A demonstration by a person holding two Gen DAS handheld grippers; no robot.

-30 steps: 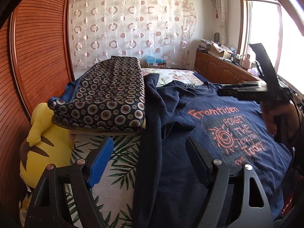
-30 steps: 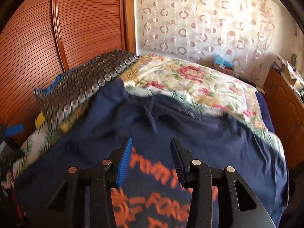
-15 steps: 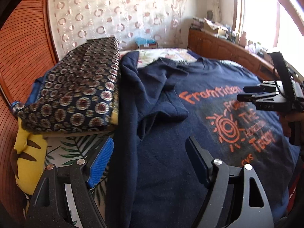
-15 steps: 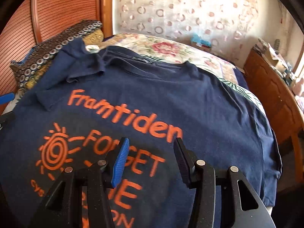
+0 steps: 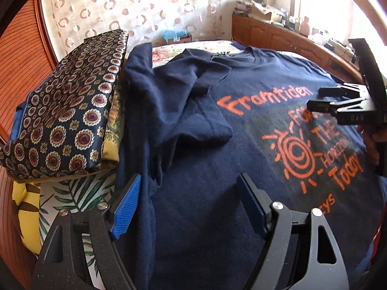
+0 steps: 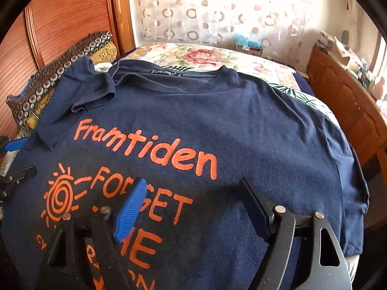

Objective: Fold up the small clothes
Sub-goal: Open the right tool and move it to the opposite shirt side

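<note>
A navy T-shirt (image 5: 193, 159) (image 6: 241, 130) with orange "Framtiden" print lies spread front-up on the bed. Its left sleeve (image 5: 208, 125) (image 6: 92, 89) is folded in over the chest; the right sleeve (image 6: 348, 183) hangs at the bed's edge. My left gripper (image 5: 187, 193) hovers open over the shirt's left side, nothing between its fingers. Above the printed words, my right gripper (image 6: 191, 198) has its jaws opening wide, with nothing between them. It also shows from the side in the left wrist view as the right gripper (image 5: 314, 99), held by a hand (image 5: 372, 145).
A patterned dark cushion (image 5: 72, 111) (image 6: 60, 72) rests on a yellow plush toy (image 5: 26, 207) at the left by the wooden headboard (image 6: 60, 19). A floral bedspread (image 6: 193, 55) lies beyond the collar. A wooden cabinet (image 6: 346, 104) stands to the right.
Both grippers dropped closer to the shirt and tilted down. The right gripper's jaws spread much wider. The shirt now lies flat, with its print in full view.
</note>
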